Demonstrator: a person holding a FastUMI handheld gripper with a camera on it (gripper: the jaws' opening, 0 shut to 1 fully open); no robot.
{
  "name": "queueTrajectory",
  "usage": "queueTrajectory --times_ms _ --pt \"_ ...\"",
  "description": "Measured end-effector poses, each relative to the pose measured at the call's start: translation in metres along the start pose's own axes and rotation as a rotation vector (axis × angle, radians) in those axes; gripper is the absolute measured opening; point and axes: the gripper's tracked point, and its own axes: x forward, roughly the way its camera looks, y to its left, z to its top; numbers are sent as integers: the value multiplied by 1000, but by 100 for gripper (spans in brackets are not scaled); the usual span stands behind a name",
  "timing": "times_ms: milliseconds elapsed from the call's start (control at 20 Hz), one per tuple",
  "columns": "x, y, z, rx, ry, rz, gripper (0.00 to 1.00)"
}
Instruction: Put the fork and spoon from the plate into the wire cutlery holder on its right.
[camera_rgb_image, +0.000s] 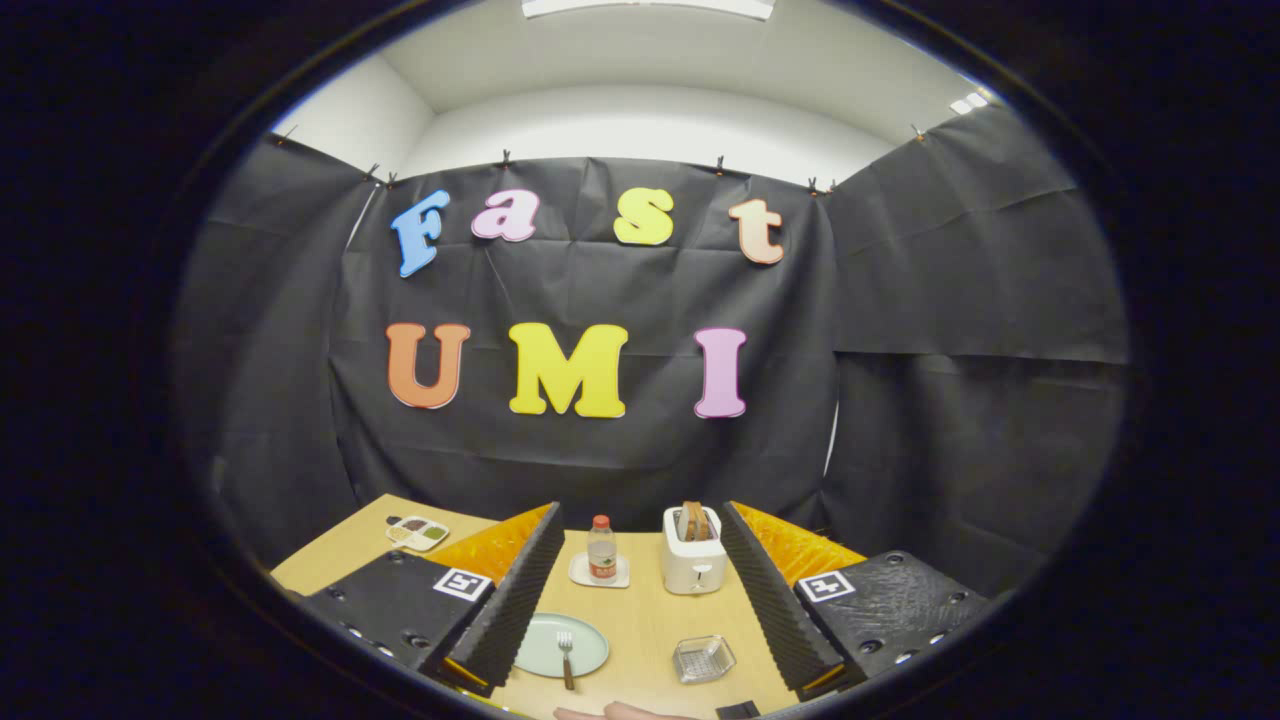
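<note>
- On the table (640, 620) ahead of the gripper (640, 600), in the gripper view, a pale plate (585, 632) lies between the wide-apart jaws, close to the left one; they grip nothing.
- The fork (566, 655) rests on the plate, long axis running along the fingers, tines away, handle toward the camera. No spoon can be made out.
- The wire cutlery holder (704, 658) sits just right of the plate, nearer the right finger.
- Judgement: the jaws must drop forward and slightly left.
</note>
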Motion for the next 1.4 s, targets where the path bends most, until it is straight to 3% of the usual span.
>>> queueTrajectory --times_ms 350,850,1150,1400 --pt "26 27 -61 -19 85 11 95" --pt "80 97 -223 -70 381 157 96" --pt "102 113 -320 -84 595 193 96" --pt "115 120 -374 -71 739 227 92"
